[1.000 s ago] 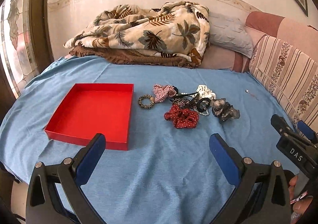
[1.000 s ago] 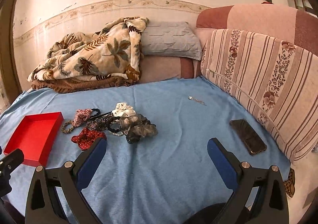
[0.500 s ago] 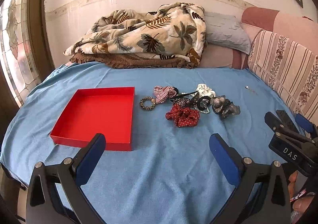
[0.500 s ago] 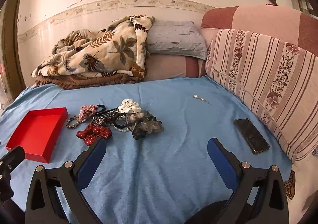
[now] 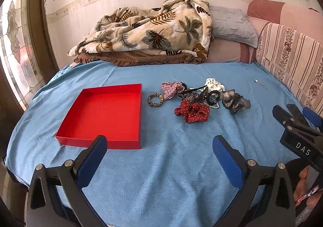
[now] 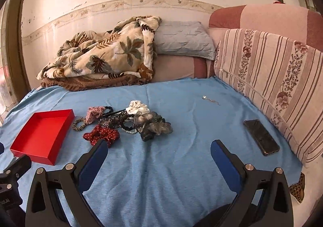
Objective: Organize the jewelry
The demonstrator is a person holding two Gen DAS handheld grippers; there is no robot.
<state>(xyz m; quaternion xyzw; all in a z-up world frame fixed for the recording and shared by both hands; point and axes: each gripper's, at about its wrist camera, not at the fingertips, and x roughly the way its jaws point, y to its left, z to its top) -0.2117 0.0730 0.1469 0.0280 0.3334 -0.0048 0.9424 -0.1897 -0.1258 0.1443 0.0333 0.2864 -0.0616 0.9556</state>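
Observation:
An empty red tray (image 5: 105, 111) lies on the blue bedspread, also in the right wrist view (image 6: 43, 132). To its right is a pile of hair ties and jewelry: a red dotted scrunchie (image 5: 192, 112) (image 6: 102, 135), a checked bow (image 5: 171, 90), a beaded bracelet (image 5: 155, 100), a grey scrunchie (image 5: 235, 102) (image 6: 152, 125), a white scrunchie (image 6: 138, 107). My left gripper (image 5: 159, 152) is open and empty, above the bed in front of the tray. My right gripper (image 6: 158, 156) is open and empty, in front of the pile.
A thin chain (image 6: 211, 100) lies alone at the right. A black phone (image 6: 261, 137) lies by the striped cushion (image 6: 272, 77). A leaf-print blanket (image 5: 153, 33) and pillow (image 6: 181, 37) are heaped at the back wall.
Both grippers have pulled back and tilted slightly; the tray and pile sit a little farther and lower in both views. Nothing was grasped.

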